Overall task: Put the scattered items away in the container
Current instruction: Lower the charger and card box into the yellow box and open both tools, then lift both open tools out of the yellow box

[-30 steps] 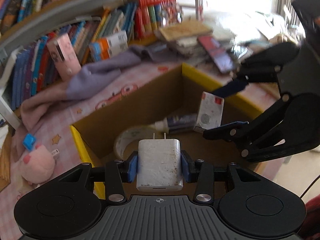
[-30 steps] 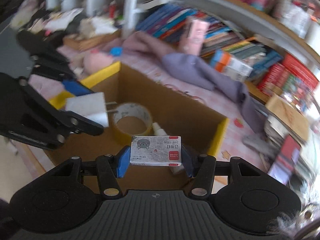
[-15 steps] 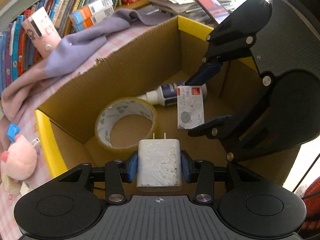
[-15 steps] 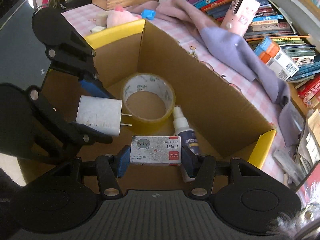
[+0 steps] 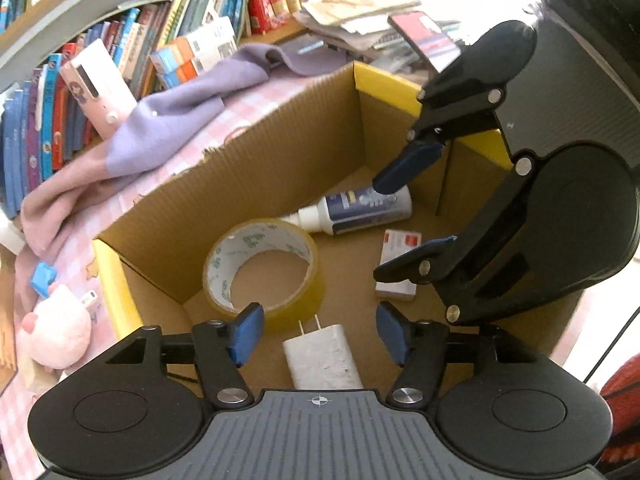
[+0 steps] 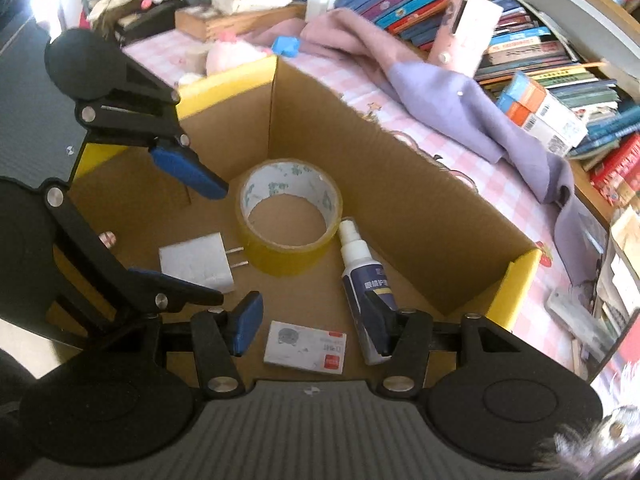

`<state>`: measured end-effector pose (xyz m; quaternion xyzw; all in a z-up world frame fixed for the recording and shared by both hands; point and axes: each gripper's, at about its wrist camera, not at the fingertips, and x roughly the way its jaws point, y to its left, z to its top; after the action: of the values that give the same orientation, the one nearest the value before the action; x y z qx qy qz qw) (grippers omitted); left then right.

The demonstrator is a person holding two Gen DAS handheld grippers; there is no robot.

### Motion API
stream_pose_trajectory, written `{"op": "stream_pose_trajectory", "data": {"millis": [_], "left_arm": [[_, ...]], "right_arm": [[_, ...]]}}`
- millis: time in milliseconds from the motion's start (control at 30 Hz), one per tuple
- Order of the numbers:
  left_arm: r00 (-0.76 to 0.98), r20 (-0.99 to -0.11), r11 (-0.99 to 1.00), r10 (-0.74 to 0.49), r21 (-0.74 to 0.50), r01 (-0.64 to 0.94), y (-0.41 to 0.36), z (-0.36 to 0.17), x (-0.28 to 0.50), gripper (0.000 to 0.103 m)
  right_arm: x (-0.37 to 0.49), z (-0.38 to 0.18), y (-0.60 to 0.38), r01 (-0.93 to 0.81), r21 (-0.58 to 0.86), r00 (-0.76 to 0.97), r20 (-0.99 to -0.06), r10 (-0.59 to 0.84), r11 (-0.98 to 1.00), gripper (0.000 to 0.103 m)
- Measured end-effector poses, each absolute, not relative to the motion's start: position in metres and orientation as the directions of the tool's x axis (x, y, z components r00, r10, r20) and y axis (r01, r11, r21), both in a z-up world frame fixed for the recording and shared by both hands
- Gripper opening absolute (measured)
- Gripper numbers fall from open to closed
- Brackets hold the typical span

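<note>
Left gripper (image 5: 318, 334): fingers opening, nothing pinched; charger (image 5: 322, 356) lies loose on box floor between them, long axis along fingers, prongs toward tape roll (image 5: 264, 268).

Right gripper (image 6: 312, 330): fingers spread, clear of staple packet (image 6: 305, 346), which lies flat between them, long axis crosswise.

Cardboard box (image 6: 400, 200) holds: tape roll, spray bottle (image 6: 366, 276), charger, staple packet.

Outside on bench (image 5: 224, 120): pink plush toy (image 5: 52, 336), blue clip (image 5: 43, 278), purple cloth (image 5: 168, 128); left gripper likely nearer.
</note>
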<state>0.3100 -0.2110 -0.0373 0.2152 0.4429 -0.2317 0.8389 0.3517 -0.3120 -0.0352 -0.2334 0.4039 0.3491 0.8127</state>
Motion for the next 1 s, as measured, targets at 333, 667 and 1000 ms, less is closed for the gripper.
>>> {"op": "stream_pose_trajectory", "data": {"millis": [333,667,1000], "left_arm": [[0.577,-0.792,0.817,-0.199,0.191,0.544,-0.208,-0.013,0.29,0.07],[0.679,-0.72,0.898,-0.144,0.193,0.395,-0.189,0.016,0.271,0.079],[0.72,-0.692,0.984,-0.058,0.083,0.16,-0.163,0.02,0.255,0.09]], "right_arm": [[0.334,-0.004,-0.327,-0.712,-0.071,0.488,-0.765,0.42,0.698,0.056],[0.309,0.02,-0.338,-0.642,-0.094,0.601,-0.678,0.423,0.761,0.064],[0.29,0.024,-0.35,-0.535,-0.086,0.695,-0.611,0.379,0.841,0.069]]}}
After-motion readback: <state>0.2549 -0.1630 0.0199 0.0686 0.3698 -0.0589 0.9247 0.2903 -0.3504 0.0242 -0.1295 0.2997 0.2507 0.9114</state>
